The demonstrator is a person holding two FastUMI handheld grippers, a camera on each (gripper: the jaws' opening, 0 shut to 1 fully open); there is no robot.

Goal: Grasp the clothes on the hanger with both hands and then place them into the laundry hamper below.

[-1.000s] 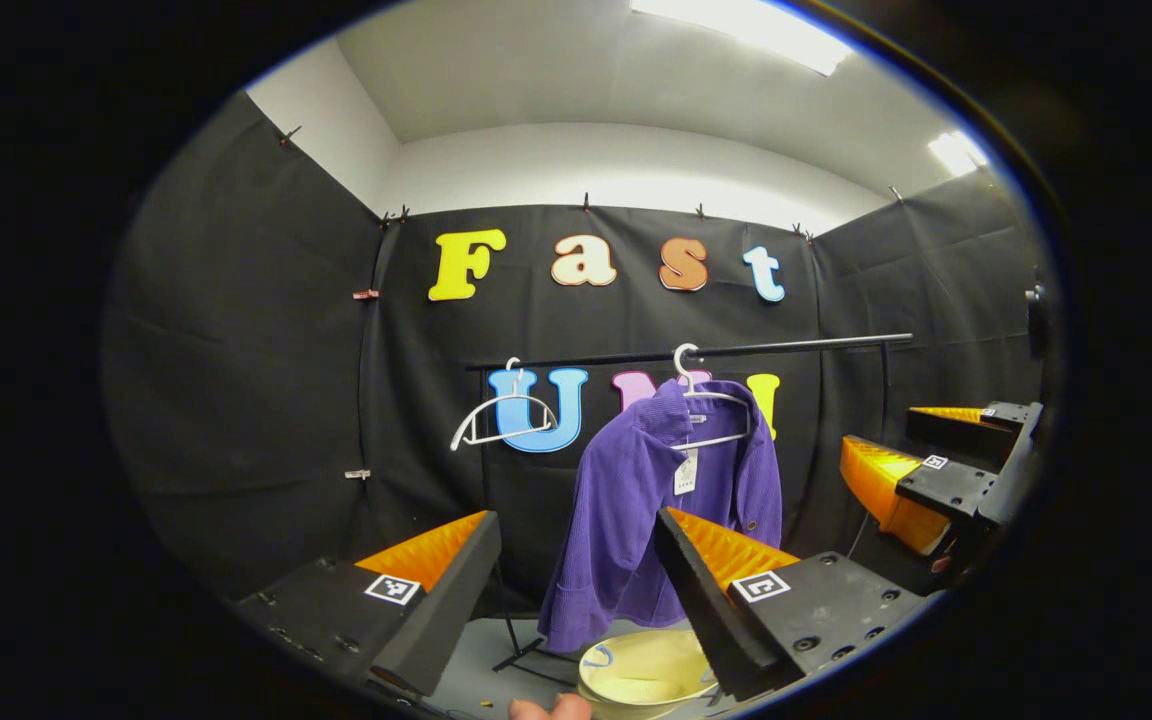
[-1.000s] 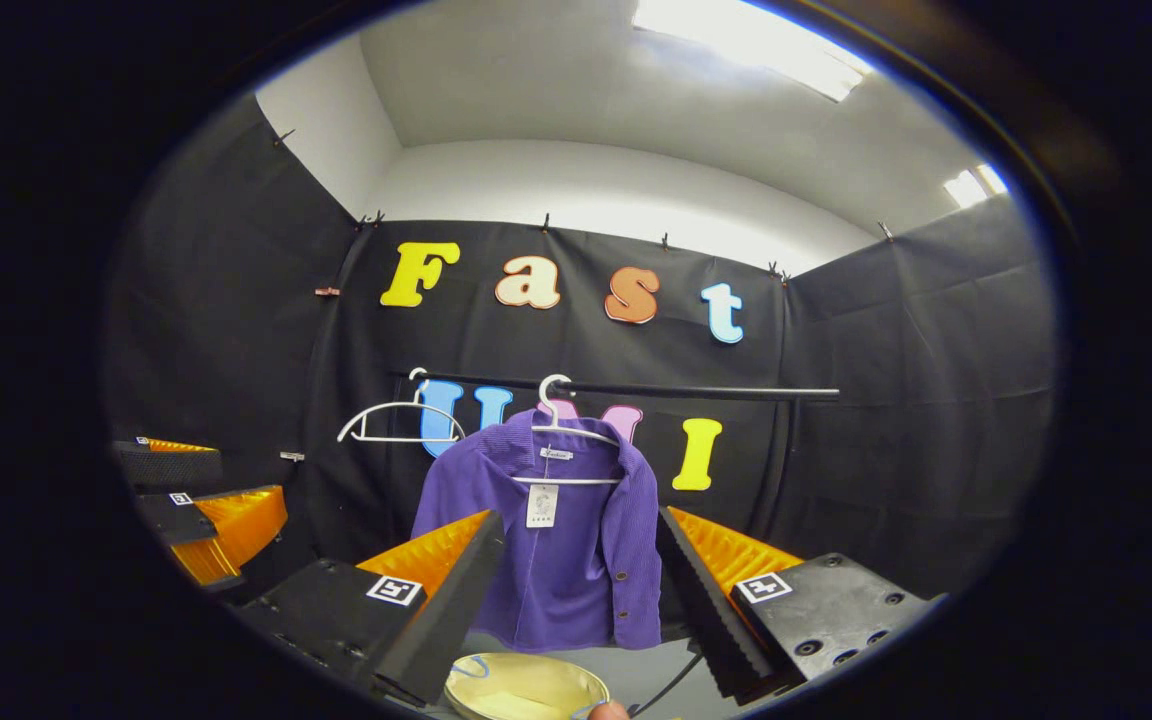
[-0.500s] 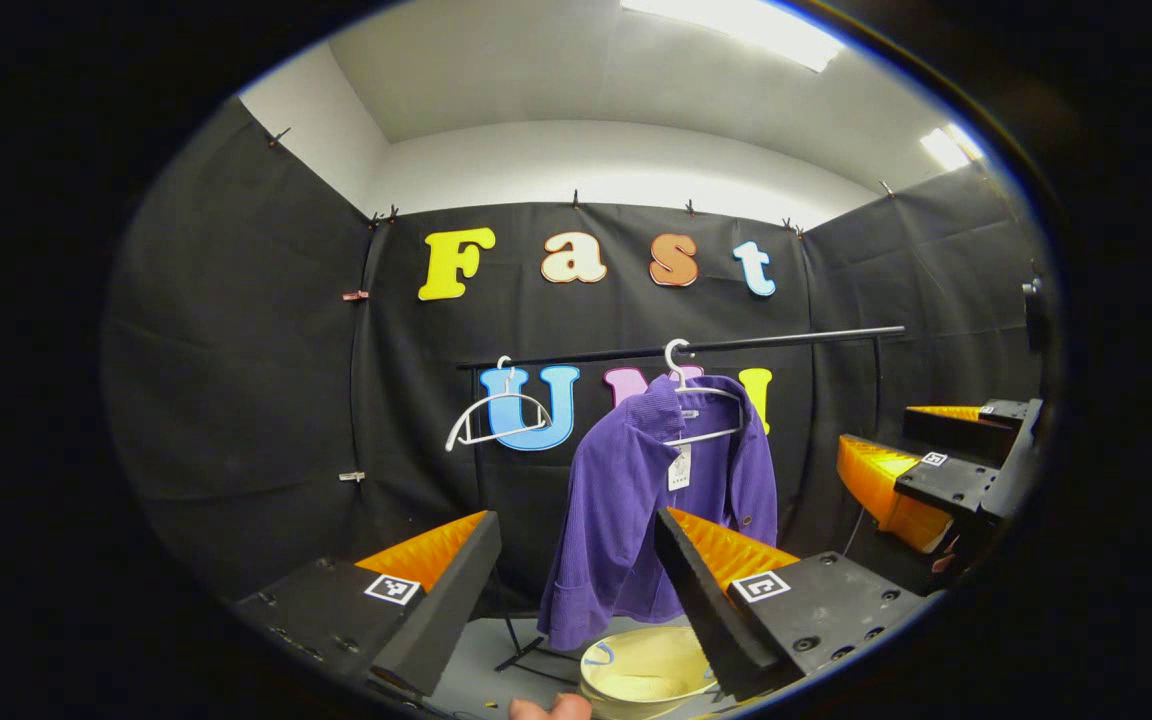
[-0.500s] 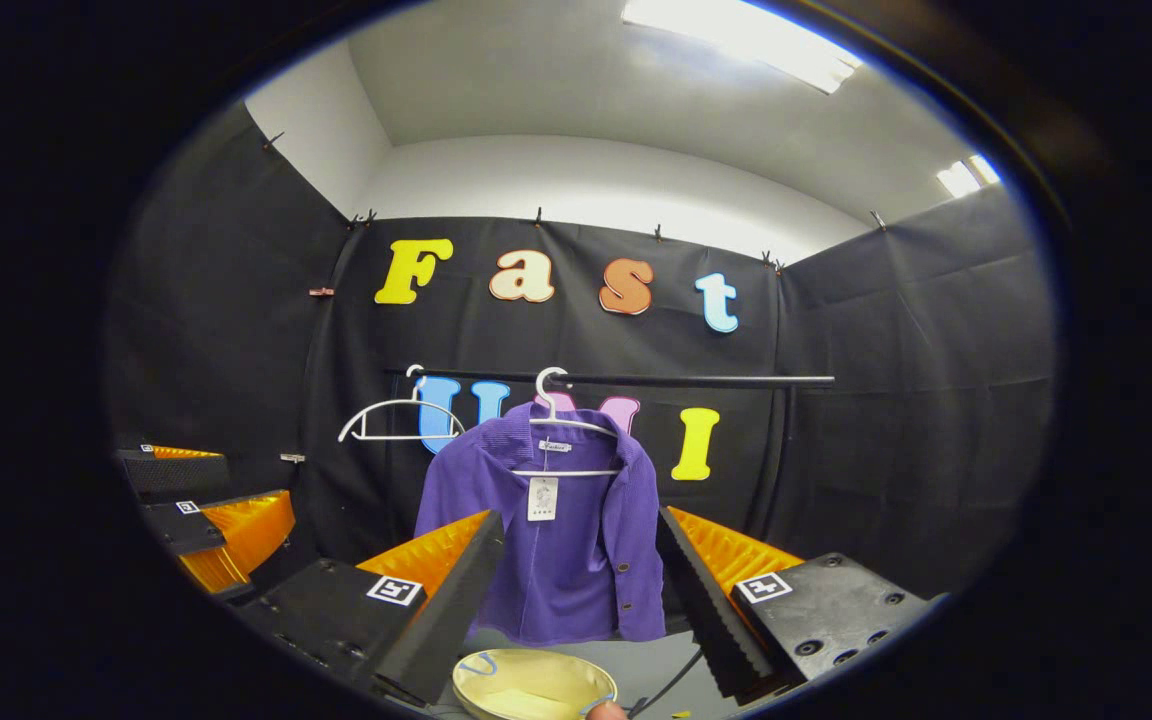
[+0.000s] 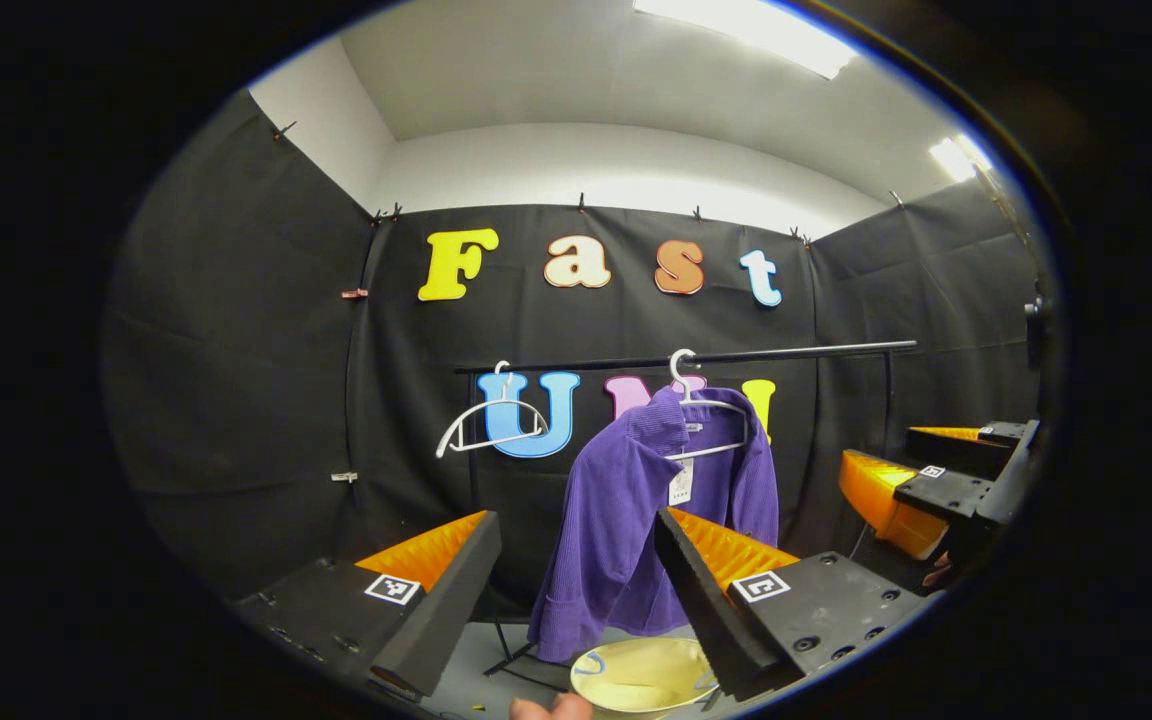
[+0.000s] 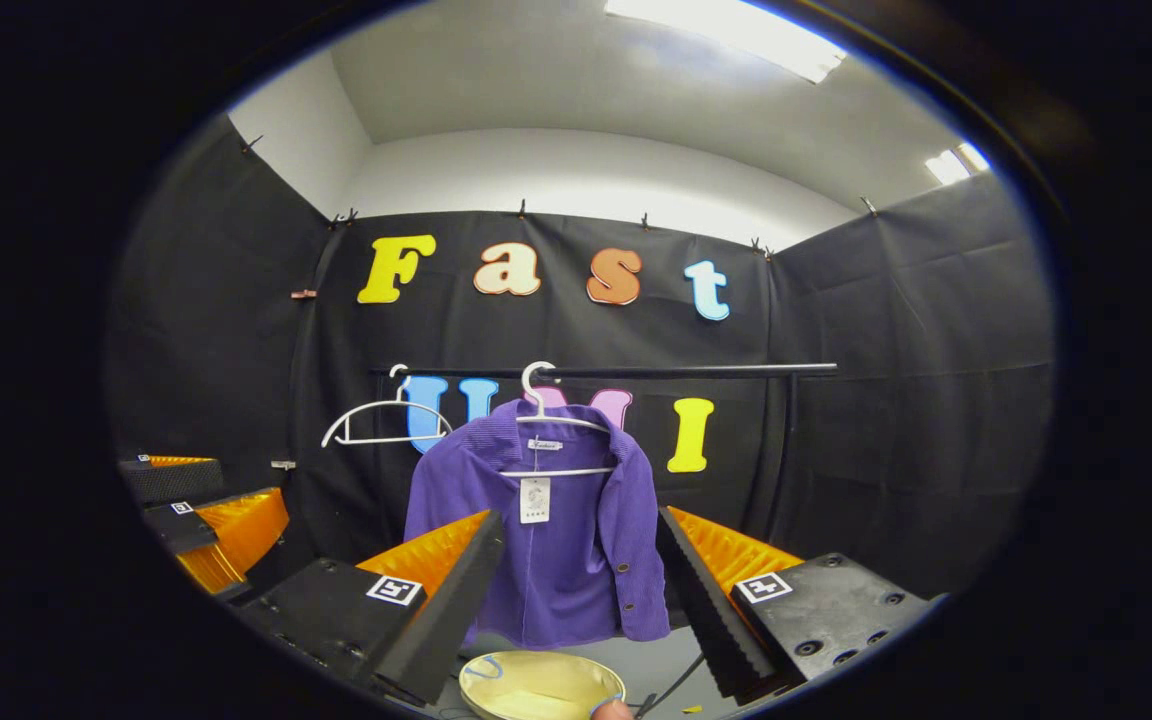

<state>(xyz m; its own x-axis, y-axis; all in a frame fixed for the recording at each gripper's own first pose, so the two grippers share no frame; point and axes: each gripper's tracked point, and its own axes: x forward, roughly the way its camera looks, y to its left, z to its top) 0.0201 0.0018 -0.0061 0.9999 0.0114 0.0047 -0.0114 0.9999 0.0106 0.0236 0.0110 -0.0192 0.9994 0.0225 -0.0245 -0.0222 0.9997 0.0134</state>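
Grippers are hanging wide open and empty: you are holding the left gripper (image 5: 576, 580) and right gripper (image 6: 576, 580) well short of the shirt (image 6: 546, 540) ahead. It is hanging on its hanger (image 6: 556, 420), directly above the hamper (image 6: 536, 685), ready for dropping straight down.

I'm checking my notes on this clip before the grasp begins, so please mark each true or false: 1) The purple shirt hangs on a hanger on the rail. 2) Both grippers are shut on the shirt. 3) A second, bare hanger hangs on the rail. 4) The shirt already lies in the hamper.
1) True: the purple shirt hangs on a white hanger on the rail.
2) False: the left gripper and the right gripper both have open jaws, short of the shirt.
3) True: a bare hanger hangs beside it.
4) False: the hamper sits below the shirt.
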